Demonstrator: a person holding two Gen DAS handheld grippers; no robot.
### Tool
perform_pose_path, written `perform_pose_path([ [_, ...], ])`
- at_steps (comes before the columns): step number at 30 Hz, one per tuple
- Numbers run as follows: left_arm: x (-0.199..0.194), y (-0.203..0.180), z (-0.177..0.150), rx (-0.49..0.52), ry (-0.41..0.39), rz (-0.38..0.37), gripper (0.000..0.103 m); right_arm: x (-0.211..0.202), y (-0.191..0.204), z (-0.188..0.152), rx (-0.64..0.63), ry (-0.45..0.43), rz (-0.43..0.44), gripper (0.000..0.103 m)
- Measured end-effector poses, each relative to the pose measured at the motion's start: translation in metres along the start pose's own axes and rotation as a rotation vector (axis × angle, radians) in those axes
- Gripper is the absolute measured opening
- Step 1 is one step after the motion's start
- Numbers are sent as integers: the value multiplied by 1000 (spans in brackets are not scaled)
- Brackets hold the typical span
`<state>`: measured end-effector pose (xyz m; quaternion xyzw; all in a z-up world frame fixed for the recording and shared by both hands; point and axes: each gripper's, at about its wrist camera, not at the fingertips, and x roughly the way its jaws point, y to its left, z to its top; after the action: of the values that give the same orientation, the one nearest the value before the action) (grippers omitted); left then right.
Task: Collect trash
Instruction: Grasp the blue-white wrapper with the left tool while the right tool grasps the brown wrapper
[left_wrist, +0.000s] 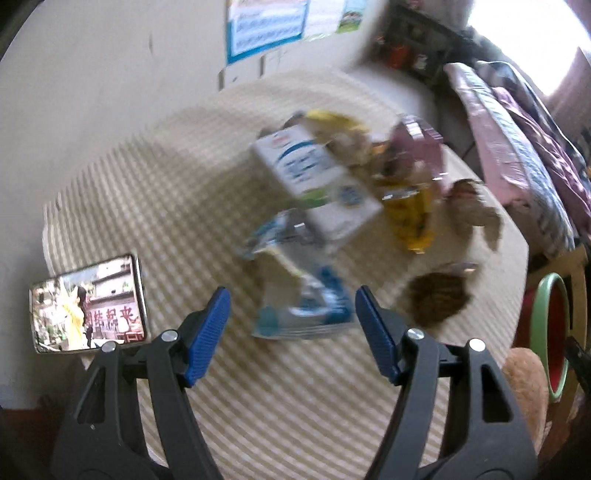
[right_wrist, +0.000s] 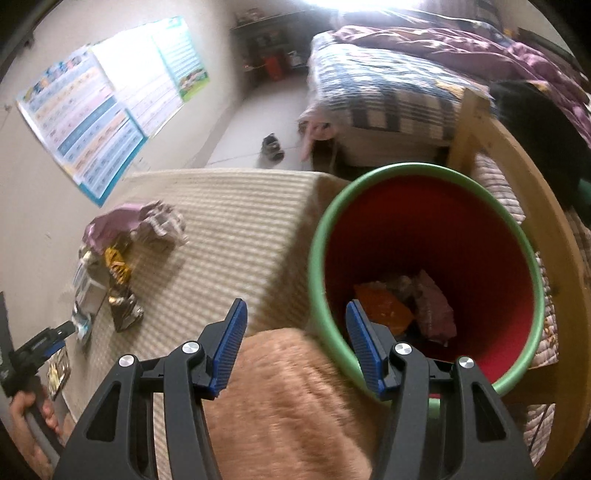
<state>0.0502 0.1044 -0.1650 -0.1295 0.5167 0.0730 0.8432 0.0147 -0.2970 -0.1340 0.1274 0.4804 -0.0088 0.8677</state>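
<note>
Blue-padded left tool (left_wrist: 291, 332) and right tool (right_wrist: 295, 345) gape, empty.

The left gripper (left_wrist: 291, 332) is angled steeply downward, its blue-padded jaws spread apart with nothing pressed between them. The right gripper (right_wrist: 295, 345) is likewise tilted downward and held apart, empty. The left hand (right_wrist: 31, 428) is wrapped around its handle.

A ribbed woven cloth (left_wrist: 155, 192) is laid over the table; glossy plastic wrappers (left_wrist: 303, 295) and a smooth cardboard carton (left_wrist: 314, 177) are seen.
</note>
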Motion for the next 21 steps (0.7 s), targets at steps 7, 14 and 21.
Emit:
perform_pose_path([
  [7, 32, 11, 7, -31, 67, -38, 55, -3, 23, -4, -58, 4, 6, 54],
  [14, 26, 3, 2, -10, 69, -81, 37, 1, 37, -7, -89, 18, 8, 54],
  [21, -2, -3, -27, 25, 60, -132, 35, 12, 58, -7, -124, 45, 54, 54],
])
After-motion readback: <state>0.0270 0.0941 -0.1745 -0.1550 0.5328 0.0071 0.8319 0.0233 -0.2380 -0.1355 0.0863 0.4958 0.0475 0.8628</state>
